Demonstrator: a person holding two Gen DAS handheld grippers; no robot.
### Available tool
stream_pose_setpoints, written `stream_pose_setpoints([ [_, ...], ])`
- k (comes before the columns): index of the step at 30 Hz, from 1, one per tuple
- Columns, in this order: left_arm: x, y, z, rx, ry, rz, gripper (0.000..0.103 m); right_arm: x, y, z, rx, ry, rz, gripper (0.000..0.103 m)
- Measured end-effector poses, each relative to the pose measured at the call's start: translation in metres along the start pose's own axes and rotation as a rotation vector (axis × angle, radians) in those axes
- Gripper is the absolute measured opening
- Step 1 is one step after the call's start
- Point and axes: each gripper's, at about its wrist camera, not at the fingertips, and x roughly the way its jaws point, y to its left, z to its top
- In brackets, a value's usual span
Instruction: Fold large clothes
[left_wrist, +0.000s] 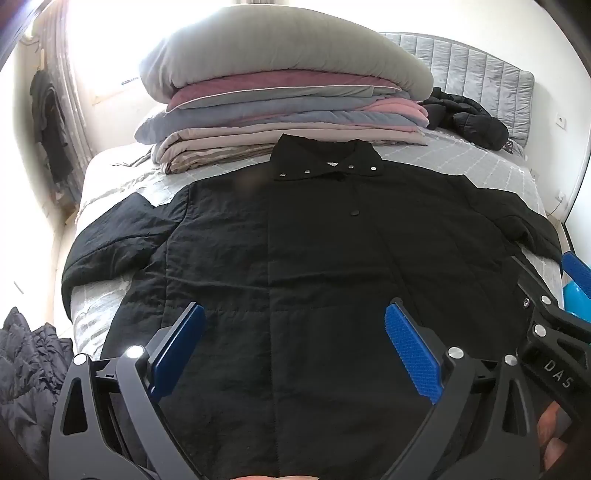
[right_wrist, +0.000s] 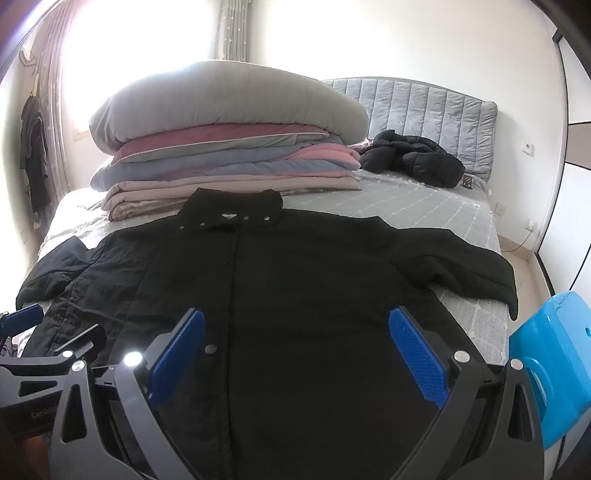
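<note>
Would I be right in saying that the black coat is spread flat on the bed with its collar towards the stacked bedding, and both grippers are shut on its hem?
Not quite: the grippers are not shut. The left gripper and the right gripper both hover open over the black coat, holding nothing, as each wrist view shows. The coat does lie flat on the bed, collar towards the stacked bedding.

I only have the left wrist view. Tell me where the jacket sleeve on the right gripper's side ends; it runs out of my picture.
Observer: That sleeve lies spread flat, its cuff at the bed's side edge.
Operator: Report the right gripper.
Observer: The right gripper is open and empty, over the black jacket's lower front.
Operator: Say what's beside it.
Observer: A blue plastic object, just past the bed's corner.
</note>
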Motion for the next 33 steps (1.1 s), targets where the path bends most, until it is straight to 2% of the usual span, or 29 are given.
stream_pose_setpoints([
  [33, 0.0016, 0.0084, -0.0019, -0.034, 0.009, 0.014, 0.094, 0.0069, -0.0028, -0.0002, -0.006, 0.053, 0.014, 0.097],
])
